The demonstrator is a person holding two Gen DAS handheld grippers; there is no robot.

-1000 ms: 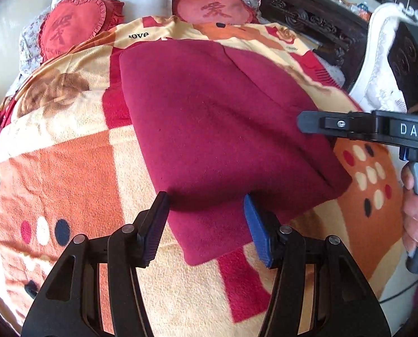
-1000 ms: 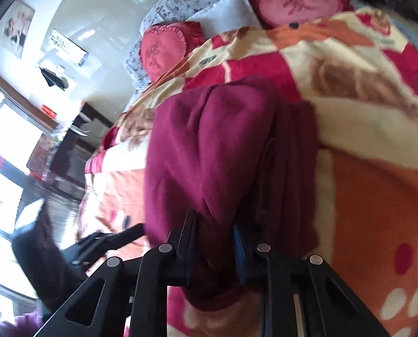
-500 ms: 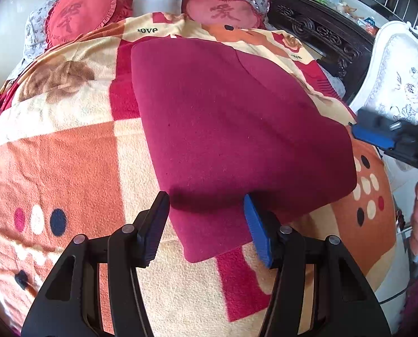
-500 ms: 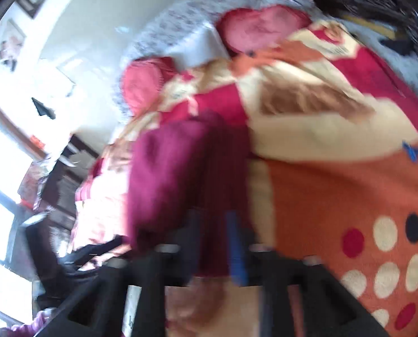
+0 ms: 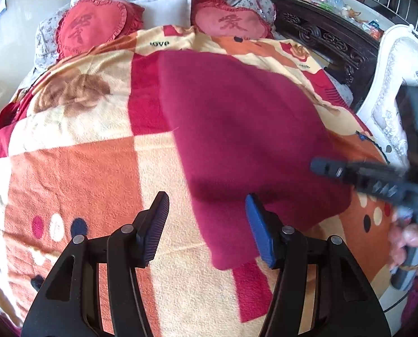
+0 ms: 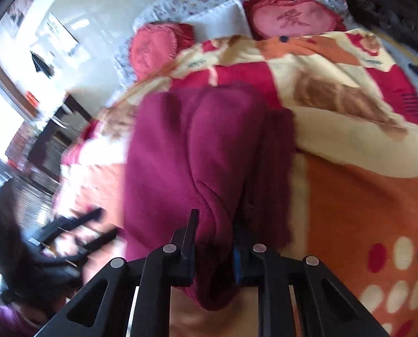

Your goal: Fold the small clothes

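on the bed we see a patterned fleece blanket [image 5: 77,174] in orange, cream and red blocks spread under everything, with two red heart-shaped cushions [image 5: 92,26] and a white pillow [image 5: 166,9] at its far end. on the blanket lies the dark red fleece garment [image 5: 245,129], flat through its middle, one narrow corner reaching toward us in the left wrist view. to the right of the bed stand a dark carved wooden cabinet [image 5: 321,36] and a white ornate chair [image 5: 391,90].

our left gripper [image 5: 207,224] hovers over that near corner; its jaws are opening, and the cloth lies below them, touched by neither pad as far as we can tell.

our right gripper [image 6: 213,241] is at the garment's right edge; its jaws are closing on a bunched fold of the red fleece, which fills the gap between the pads. the hand [image 5: 411,241] holding it shows at the right edge of the left wrist view.
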